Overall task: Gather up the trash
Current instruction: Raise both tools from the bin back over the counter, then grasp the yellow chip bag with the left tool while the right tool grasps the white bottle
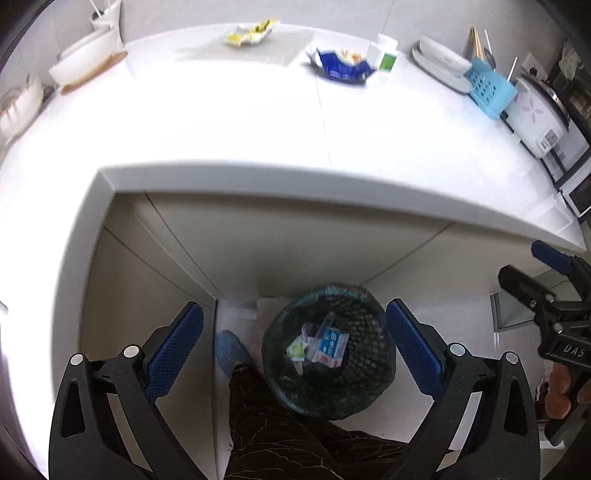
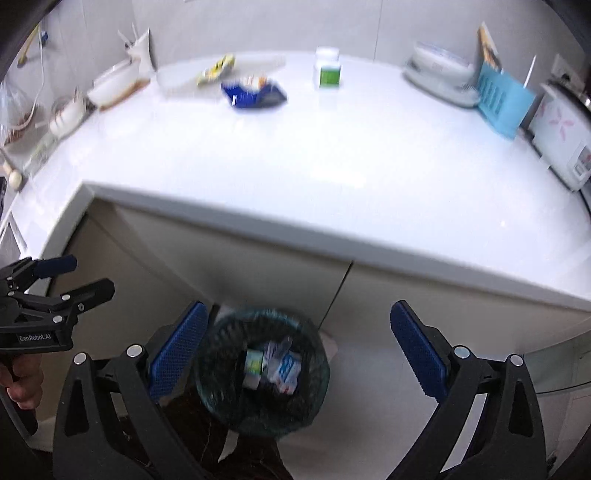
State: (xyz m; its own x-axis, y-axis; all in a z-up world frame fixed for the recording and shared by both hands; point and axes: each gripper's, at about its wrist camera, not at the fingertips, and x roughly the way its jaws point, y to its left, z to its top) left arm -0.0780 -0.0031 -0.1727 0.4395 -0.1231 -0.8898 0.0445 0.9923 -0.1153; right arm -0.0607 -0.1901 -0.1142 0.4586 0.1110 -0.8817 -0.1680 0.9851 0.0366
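Note:
A dark mesh trash bin [image 1: 373, 332] stands on the floor under the counter edge, with several wrappers and a small box inside; it also shows in the right wrist view [image 2: 221, 354]. My left gripper [image 1: 294, 334] is open and empty above the bin. My right gripper [image 2: 294, 332] is open and empty above it too. On the white counter [image 1: 240, 122] lie a blue wrapper [image 1: 338, 64] and a yellow wrapper [image 1: 251, 32], far from both grippers. They also show in the right wrist view as the blue wrapper [image 2: 253, 92] and the yellow wrapper [image 2: 216, 70].
A white bottle with a green label [image 2: 327, 72] stands at the back. White dishes [image 1: 441, 62], a blue rack [image 1: 487, 86] and a rice cooker [image 1: 535, 118] sit at the right. A bowl on a wooden board [image 1: 85, 68] is at the left. My leg and blue shoe [image 1: 231, 350] are beside the bin.

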